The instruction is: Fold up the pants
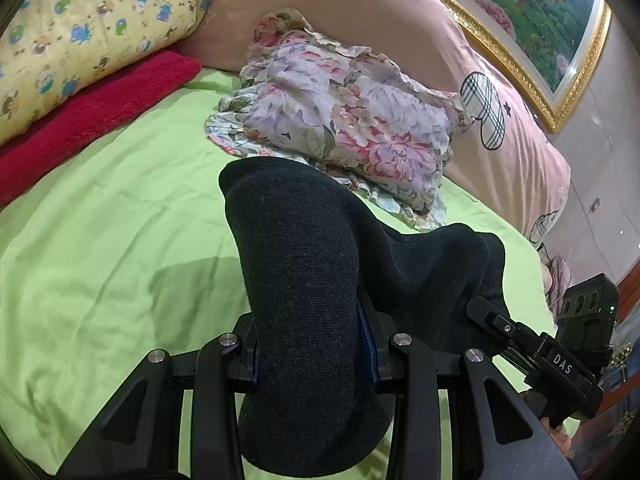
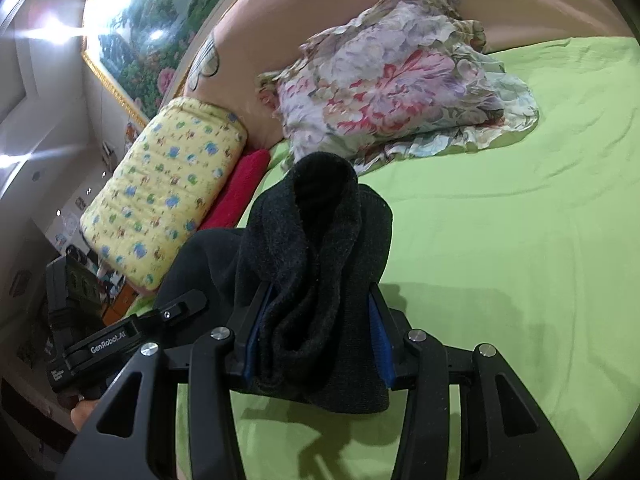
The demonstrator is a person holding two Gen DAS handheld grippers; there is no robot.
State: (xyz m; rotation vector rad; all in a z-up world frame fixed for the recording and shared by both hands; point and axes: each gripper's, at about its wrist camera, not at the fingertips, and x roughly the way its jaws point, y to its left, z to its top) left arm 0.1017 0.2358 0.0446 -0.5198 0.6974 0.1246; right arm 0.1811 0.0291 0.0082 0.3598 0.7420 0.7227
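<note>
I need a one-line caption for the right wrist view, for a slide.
Right gripper shut on a bunched fold of dark pants, lifted above the green bedsheet, floral pillow behind.

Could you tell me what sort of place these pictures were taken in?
Most likely a bedroom at home: a bed under a green sheet, a floral pillow and a yellow rolled quilt along its head, and a gold-framed landscape picture on the wall behind.

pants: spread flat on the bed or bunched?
Bunched and lifted: the dark pants hang clamped in the left claw and right claw above the green sheet.
</note>
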